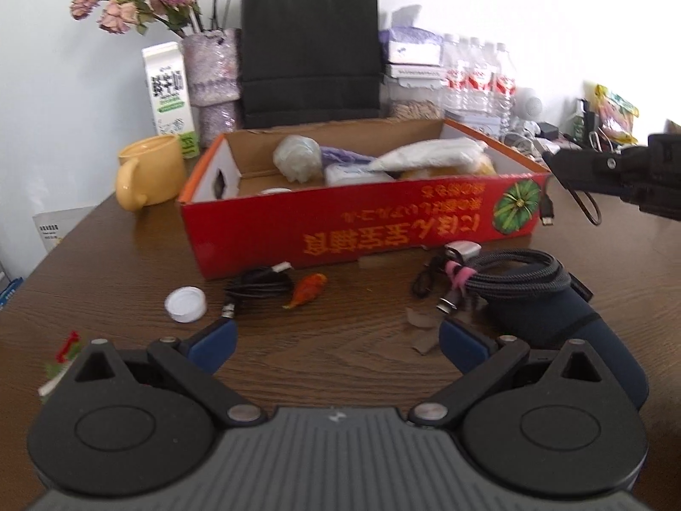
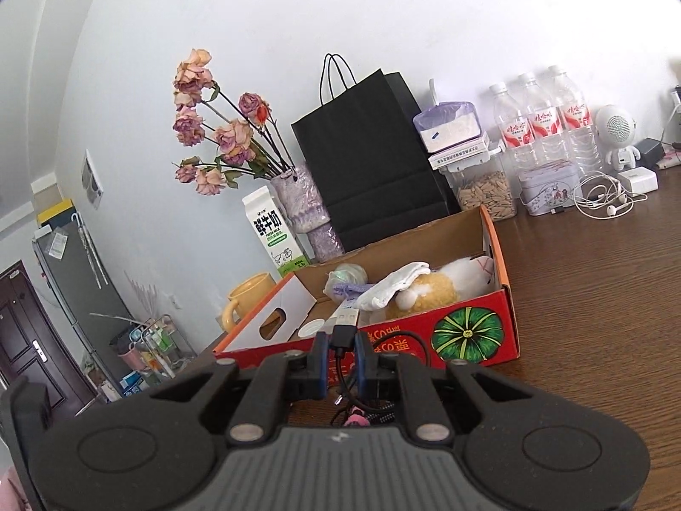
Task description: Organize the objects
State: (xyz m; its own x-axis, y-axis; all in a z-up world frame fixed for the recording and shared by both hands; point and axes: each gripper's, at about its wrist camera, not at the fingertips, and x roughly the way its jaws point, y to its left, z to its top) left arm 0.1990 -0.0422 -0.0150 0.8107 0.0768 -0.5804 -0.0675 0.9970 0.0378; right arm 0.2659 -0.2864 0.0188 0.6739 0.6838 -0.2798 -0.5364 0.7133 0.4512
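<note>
Box rim: the red cardboard box [image 1: 366, 217] stands open-topped on the wooden table [image 1: 340, 353]; its long printed wall faces the left camera, and its near edge runs from 9 toward 3 o'clock.
Box contents: a white cloth [image 2: 393, 287] over a plush toy [image 2: 430, 294] fills the 3 o'clock half; the 9 o'clock half shows bare cardboard floor.
Free table: a bare strip lies between the left gripper [image 1: 336, 340] and the box wall.
Strip clutter: white cap [image 1: 186, 304] at 10 o'clock, small black cable [image 1: 255, 287] and orange scrap [image 1: 307, 289] at 11 to 12, braided cable coil [image 1: 517, 274] on a dark pouch [image 1: 570, 332] at 2 o'clock.
Left gripper: released, blue pads spread wide over bare wood, pitched downward.
Right gripper [image 2: 340, 366]: clenched on the plug of a black USB cable [image 2: 344, 336], the cord hanging below; it is near level, just before the box's near wall.
Back edge: yellow mug [image 1: 149, 170], milk carton [image 1: 170, 93], black paper bag [image 1: 310, 49].
</note>
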